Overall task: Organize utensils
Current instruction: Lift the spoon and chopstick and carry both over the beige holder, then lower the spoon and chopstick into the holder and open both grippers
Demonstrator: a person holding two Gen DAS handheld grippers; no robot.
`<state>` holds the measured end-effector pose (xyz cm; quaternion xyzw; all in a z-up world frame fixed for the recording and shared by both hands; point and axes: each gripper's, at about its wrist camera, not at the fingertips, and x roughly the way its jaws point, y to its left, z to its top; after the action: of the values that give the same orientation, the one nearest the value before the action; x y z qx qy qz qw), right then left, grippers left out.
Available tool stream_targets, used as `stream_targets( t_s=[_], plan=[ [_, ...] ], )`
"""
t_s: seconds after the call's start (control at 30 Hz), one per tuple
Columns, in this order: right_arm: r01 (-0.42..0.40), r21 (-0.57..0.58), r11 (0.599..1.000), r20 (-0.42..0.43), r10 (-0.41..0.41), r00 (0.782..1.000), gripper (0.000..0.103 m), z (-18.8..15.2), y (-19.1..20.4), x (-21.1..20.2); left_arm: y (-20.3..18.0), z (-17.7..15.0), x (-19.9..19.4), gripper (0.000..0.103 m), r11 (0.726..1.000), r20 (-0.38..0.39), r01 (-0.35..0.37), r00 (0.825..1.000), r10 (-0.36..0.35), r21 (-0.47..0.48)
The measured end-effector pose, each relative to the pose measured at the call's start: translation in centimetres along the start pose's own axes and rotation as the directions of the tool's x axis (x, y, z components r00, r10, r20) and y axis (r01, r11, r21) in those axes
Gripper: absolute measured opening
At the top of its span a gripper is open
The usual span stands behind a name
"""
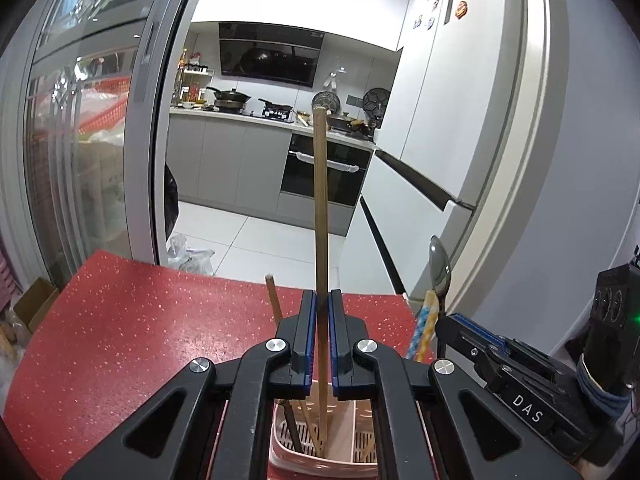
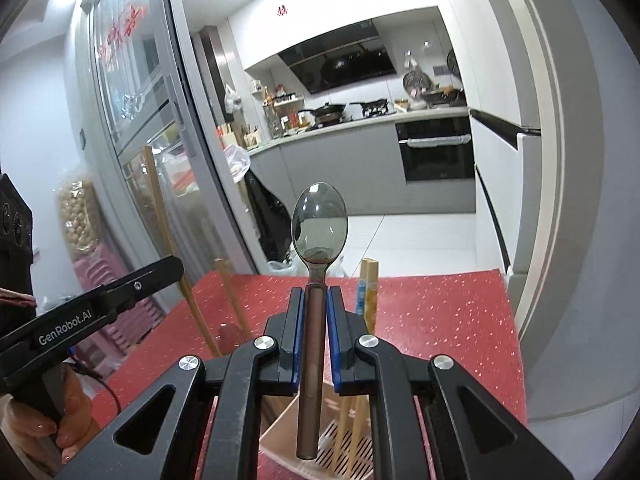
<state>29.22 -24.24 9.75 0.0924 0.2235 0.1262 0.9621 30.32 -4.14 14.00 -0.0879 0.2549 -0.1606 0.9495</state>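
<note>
**Both claws loaded above the pink holder**

The left claw (image 1: 322, 334) is pinching a single wooden chopstick (image 1: 320, 208) low on its shaft, its blue pads (image 1: 309, 336) pressed against either side, so the stick stands near upright and its lower end hangs down inside the pink utensil holder (image 1: 280, 446) below. Gripping low probably keeps the tip steerable into a slot. The right claw (image 2: 316, 332) is closed on the brown handle of a dark translucent spoon (image 2: 319, 224), bowl up, handle end pointing down toward the same holder (image 2: 276, 436); that suits dropping it in handle first.

Around the left claw, the holder already carries other chopsticks (image 1: 274, 300) leaning in its left compartment, and a blue-and-yellow wrapped pair (image 1: 422, 328) stands to the right, beside the spoon (image 1: 439, 268). The holder sits on the red speckled worktop (image 1: 132, 320). From the right view, the person's hand (image 2: 60, 424) grips the left tool's handle.

Both claws' arms cover most of the holder, so how its slotted compartments are divided, and which one each utensil hangs over, cannot be told. The chopstick's lower tip is lost among the others; whether it touches the holder's floor is unclear. The spoon's handle end looks clear of the holder, though depth is hard to judge.
</note>
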Motion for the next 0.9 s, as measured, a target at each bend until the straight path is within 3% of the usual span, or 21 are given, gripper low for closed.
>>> stream_targets(
  t_s=[0.4,0.63,0.9],
  plan=[
    [0.103,-0.066,0.992,0.079,-0.097,0.992,0.012,-4.4,0.5,1.2,0.2,-3.9,2.7,0.031,0.999,-0.054,-0.042,0.998,0.044,0.023],
    [0.119,-0.087,0.989,0.073,-0.113,0.991,0.012,-5.7,0.6,1.5,0.1,-5.4,3.4,0.032,0.997,-0.077,-0.064,0.995,0.067,0.043],
    [0.116,-0.068,0.991,-0.001,-0.117,0.993,0.012,-6.7,0.0,2.2,-0.5,-7.0,3.8,0.032,0.992,-0.101,-0.092,0.99,0.101,0.091]
  ],
)
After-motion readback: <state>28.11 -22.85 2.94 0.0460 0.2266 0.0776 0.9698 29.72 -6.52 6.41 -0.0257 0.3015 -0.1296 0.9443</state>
